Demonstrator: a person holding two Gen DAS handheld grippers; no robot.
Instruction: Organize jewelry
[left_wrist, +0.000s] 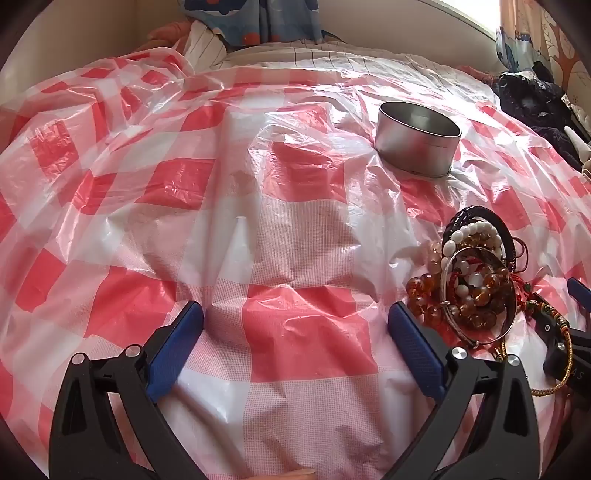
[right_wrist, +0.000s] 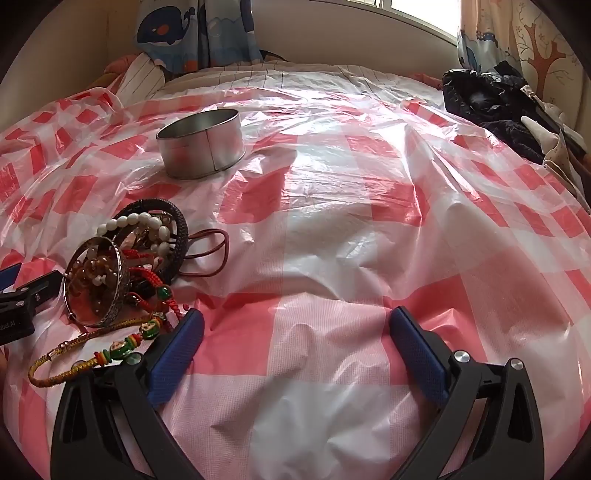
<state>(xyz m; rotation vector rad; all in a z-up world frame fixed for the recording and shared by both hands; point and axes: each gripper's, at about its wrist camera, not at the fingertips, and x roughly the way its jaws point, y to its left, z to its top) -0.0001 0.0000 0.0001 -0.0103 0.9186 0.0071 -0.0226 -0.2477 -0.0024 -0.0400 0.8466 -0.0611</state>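
Both my grippers — left gripper (left_wrist: 295, 325), right gripper (right_wrist: 295, 330) — are spread, empty. Tangled beaded bracelet heap (left_wrist: 469, 280) sits between them; round silver metal tin (left_wrist: 417, 144) beyond — I'd pinch one strand only.

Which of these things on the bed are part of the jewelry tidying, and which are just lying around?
Part of the job:
jewelry pile
round metal tin
left gripper, open
right gripper, open

Just lying about:
checkered plastic sheet
dark clothing
whale-print curtain
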